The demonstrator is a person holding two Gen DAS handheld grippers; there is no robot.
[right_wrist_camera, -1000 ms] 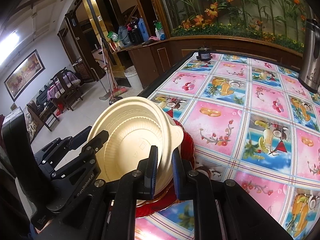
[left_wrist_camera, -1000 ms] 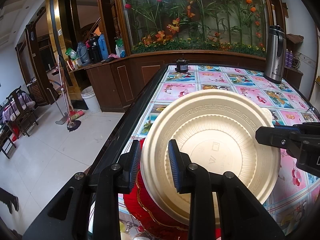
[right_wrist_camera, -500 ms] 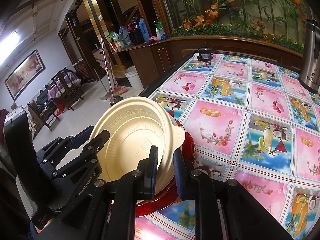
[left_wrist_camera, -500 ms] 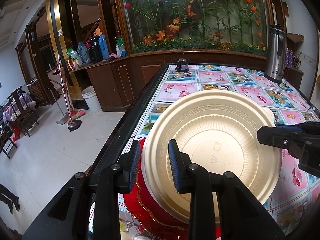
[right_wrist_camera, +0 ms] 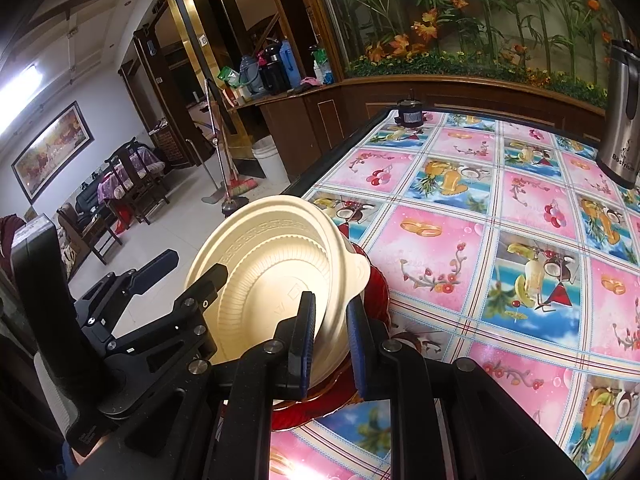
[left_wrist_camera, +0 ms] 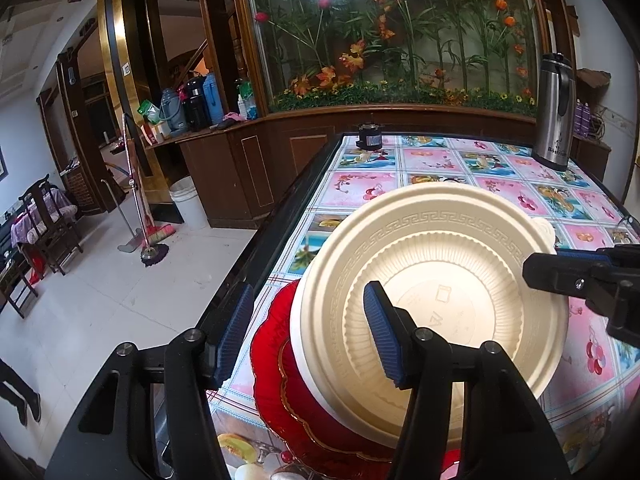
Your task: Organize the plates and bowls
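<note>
A cream plastic bowl with a key-pattern rim sits on a red plate near the table's left front edge. My left gripper is open, its jaws spread wide astride the bowl's near rim, one finger inside and one outside. My right gripper stands narrowly around the bowl's right rim, pads close to the wall; whether they still press it is unclear. The bowl and red plate also show in the right wrist view.
The table wears a pink and blue fruit-print cloth. A steel thermos stands at the far right and a small black jar at the far edge. The table's dark left edge drops to a tiled floor.
My left gripper has opened wide and let go of the bowl's rim. My right jaws have parted slightly. The bowl now rests lower on the red plate.
</note>
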